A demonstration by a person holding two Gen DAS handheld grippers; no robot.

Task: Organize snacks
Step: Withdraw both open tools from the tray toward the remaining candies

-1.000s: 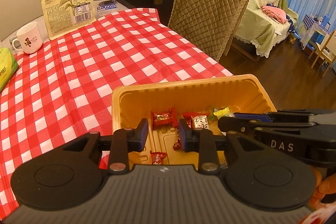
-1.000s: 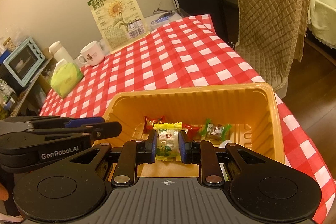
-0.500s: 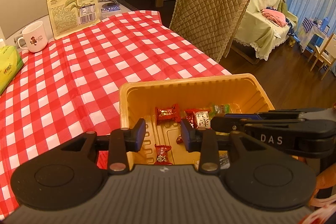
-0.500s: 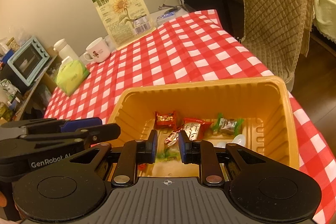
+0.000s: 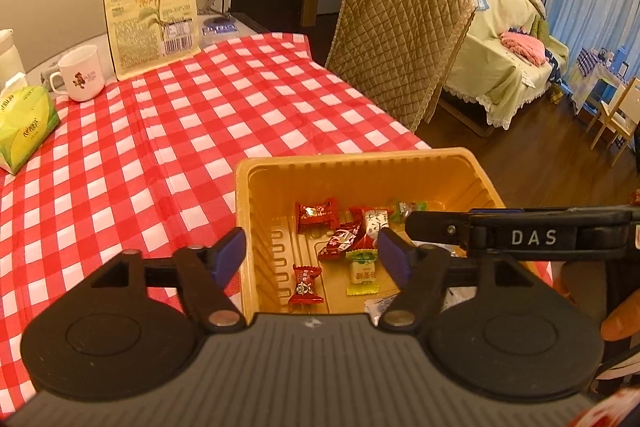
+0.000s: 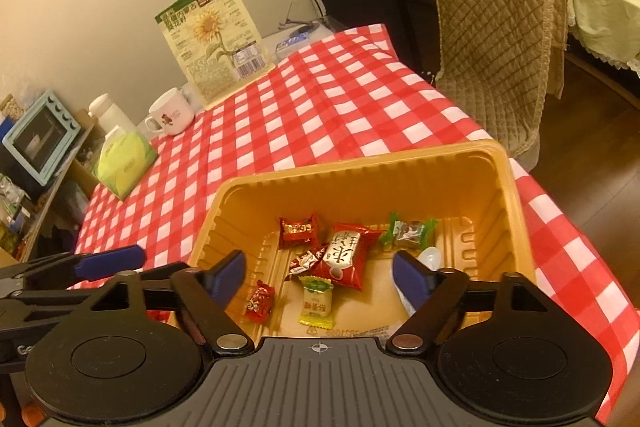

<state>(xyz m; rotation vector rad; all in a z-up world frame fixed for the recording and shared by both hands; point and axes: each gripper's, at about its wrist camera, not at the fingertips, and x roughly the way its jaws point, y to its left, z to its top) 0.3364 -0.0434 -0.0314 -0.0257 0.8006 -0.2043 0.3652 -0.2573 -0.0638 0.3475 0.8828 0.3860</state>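
Note:
An orange plastic tray [image 5: 360,163] [image 6: 360,179] stands on the red checked tablecloth and holds several wrapped candies. A yellow-green candy [image 6: 317,305] [image 5: 362,273] lies on the tray floor below my right gripper [image 6: 320,277], whose jaws are opening with nothing between them. My left gripper [image 5: 312,253] hangs over the tray's left wall, its jaws opening and empty too. Red candies [image 5: 317,214] [image 6: 298,230], a large red-and-silver packet [image 6: 346,255] and a green-ended candy [image 6: 408,233] lie further in. In the right wrist view a finger of the left gripper shows at the left edge.
A sunflower-seed bag [image 5: 150,5] leans on the wall behind a white mug [image 5: 82,79]. A green tissue pack [image 5: 24,125] lies at the table's left. A quilted chair [image 5: 396,43] stands at the table's right edge. A small blue oven [image 6: 40,135] sits beyond the left edge.
My right gripper let go of the yellow-green candy, which now lies in the tray. Both grippers went from nearly shut to wide open, and the left one rose and drew back.

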